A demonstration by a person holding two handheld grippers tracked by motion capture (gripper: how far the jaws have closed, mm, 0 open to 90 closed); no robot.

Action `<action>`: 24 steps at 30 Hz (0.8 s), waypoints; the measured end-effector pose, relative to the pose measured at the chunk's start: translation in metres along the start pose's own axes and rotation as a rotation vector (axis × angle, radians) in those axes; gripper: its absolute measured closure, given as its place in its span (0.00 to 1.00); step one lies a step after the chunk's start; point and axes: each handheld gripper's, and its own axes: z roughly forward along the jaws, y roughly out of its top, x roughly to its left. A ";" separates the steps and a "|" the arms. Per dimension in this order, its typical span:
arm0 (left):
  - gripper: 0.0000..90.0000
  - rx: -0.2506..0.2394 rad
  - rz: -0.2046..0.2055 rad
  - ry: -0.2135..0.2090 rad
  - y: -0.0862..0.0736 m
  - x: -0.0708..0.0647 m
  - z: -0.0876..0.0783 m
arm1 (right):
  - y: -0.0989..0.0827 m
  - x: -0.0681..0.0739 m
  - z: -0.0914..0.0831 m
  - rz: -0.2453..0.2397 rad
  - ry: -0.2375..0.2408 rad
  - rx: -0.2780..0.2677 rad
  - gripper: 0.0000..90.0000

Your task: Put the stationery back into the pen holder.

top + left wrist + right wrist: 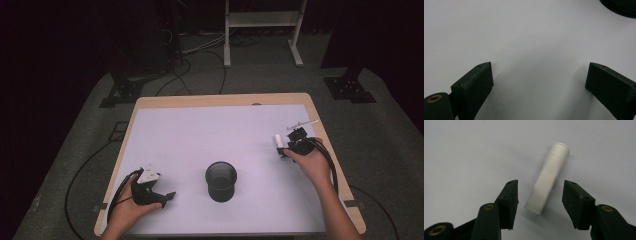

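Jaws of left gripper (pixel 167 196) apart over bare counter (pixel 200 130), idle, cup (pixel 220 180) off to their side. Right gripper (pixel 540 195) jaws apart, white tube (pixel 547 178) lying between them, untouched. Grasp pending; nothing in cup seen yet.

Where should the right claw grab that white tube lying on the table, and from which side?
Probably the near half of the white tube, coming from above with one jaw on each long side. It lies flat on the white table cover, its smooth straight body already between the right claw jaws; the far end flares into a lip.
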 end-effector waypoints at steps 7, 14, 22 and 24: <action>0.07 0.000 0.000 0.000 0.000 0.000 0.000 | 0.005 -0.002 0.012 0.013 -0.001 0.027 0.53; 0.07 0.000 0.000 0.000 0.000 0.000 0.000 | 0.005 0.000 0.022 0.022 -0.012 0.067 0.60; 0.07 0.000 -0.001 0.000 0.000 0.000 0.000 | 0.004 0.000 0.028 0.024 -0.023 0.092 0.65; 0.07 0.000 0.000 0.000 0.000 0.000 0.000 | 0.004 0.000 0.028 0.025 -0.033 0.094 0.68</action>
